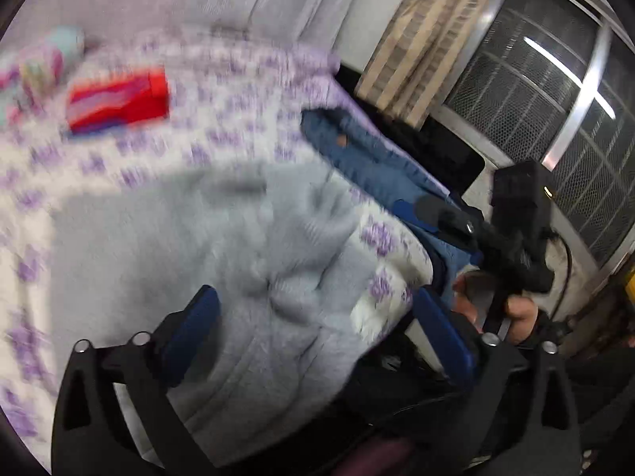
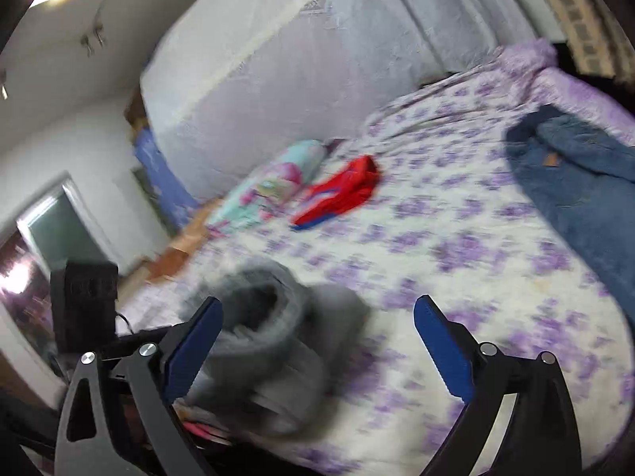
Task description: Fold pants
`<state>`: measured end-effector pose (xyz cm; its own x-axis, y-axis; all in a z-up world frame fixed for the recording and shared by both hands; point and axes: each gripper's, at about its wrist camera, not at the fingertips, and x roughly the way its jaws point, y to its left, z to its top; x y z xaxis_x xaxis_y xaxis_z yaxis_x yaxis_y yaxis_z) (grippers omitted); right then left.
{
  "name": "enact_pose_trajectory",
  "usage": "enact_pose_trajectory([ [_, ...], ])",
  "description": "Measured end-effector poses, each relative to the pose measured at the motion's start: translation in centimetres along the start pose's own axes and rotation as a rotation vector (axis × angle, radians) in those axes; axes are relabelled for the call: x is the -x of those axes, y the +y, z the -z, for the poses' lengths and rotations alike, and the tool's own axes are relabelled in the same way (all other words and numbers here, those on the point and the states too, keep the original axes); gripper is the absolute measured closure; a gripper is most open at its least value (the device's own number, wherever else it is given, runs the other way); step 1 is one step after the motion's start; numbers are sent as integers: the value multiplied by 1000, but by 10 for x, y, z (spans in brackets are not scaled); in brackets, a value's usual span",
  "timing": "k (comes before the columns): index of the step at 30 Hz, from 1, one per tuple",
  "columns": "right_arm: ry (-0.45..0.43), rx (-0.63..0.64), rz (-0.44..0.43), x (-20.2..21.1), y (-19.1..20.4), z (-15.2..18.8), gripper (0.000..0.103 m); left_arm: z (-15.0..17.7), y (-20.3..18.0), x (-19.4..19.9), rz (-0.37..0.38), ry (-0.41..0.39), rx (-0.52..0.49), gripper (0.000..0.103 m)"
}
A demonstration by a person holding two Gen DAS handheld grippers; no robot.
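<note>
Grey pants [image 1: 238, 261] lie on the purple-flowered bedspread [image 1: 166, 146], blurred by motion. My left gripper [image 1: 317, 317] is open, its blue pads either side of the grey cloth near the bed's edge, holding nothing. In the right wrist view the grey pants [image 2: 270, 337] form a bunched heap near the front edge of the bed. My right gripper [image 2: 317, 337] is open, its left pad beside the heap and its right pad over bare bedspread [image 2: 456, 238]. The right gripper also shows in the left wrist view [image 1: 436, 214], over the jeans.
Blue jeans [image 2: 571, 182] lie at the bed's right side, also in the left wrist view [image 1: 365, 158]. A red folded garment [image 2: 341, 194] and a pastel roll [image 2: 270, 186] lie farther back. A grey upholstered wall [image 2: 297, 79], a curtain [image 1: 428, 35] and a window grille [image 1: 555, 91] border the bed.
</note>
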<state>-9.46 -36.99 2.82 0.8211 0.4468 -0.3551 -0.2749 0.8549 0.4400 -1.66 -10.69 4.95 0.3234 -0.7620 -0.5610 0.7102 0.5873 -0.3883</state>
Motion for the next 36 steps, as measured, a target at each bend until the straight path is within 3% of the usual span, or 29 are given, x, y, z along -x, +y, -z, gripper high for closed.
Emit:
enact_pose_trajectory([
  [3, -37, 73, -92, -4, 42, -20, 5, 2, -16, 4, 12, 18, -41, 5],
  [5, -28, 173, -138, -14, 78, -27, 5, 6, -3, -31, 58, 118, 12, 5],
  [7, 103, 295, -71, -44, 107, -20, 7, 17, -1, -54, 58, 173, 2, 5],
  [10, 335, 146, 143, -92, 66, -5, 24, 24, 7, -57, 92, 148, -3, 5],
  [11, 370, 54, 134, -100, 41, 3, 23, 24, 11, -52, 111, 135, 9, 5],
  [12, 382, -4, 103, -102, 26, 10, 19, 25, 17, -47, 131, 133, 28, 5],
  [14, 379, 23, 122, -102, 26, 19, 14, 27, 24, -42, 135, 127, 47, 5],
  [19, 379, 1, 143, -102, 11, 35, 7, 31, 36, -17, 28, 63, 57, 5],
  [22, 391, -115, 39, -109, -8, 47, 4, 42, 62, -23, 50, 72, 152, 7],
  [24, 341, -75, 27, -98, -2, 31, 4, 40, 51, -6, 20, 50, 107, 6],
  [27, 245, -49, -68, -64, 11, 13, 4, 36, 40, 44, -7, -53, 35, 5],
  [30, 275, -63, -137, -60, 15, 14, 4, 40, 61, 84, -87, -144, 58, 5],
  [33, 376, -110, -197, -91, 10, 35, 4, 49, 114, 70, -103, -107, 217, 5],
  [35, 425, -167, -269, -115, 8, 47, 3, 54, 139, 35, -9, -32, 319, 5],
  [36, 443, -172, -263, -124, 8, 50, 3, 55, 143, 20, 12, -3, 332, 5],
])
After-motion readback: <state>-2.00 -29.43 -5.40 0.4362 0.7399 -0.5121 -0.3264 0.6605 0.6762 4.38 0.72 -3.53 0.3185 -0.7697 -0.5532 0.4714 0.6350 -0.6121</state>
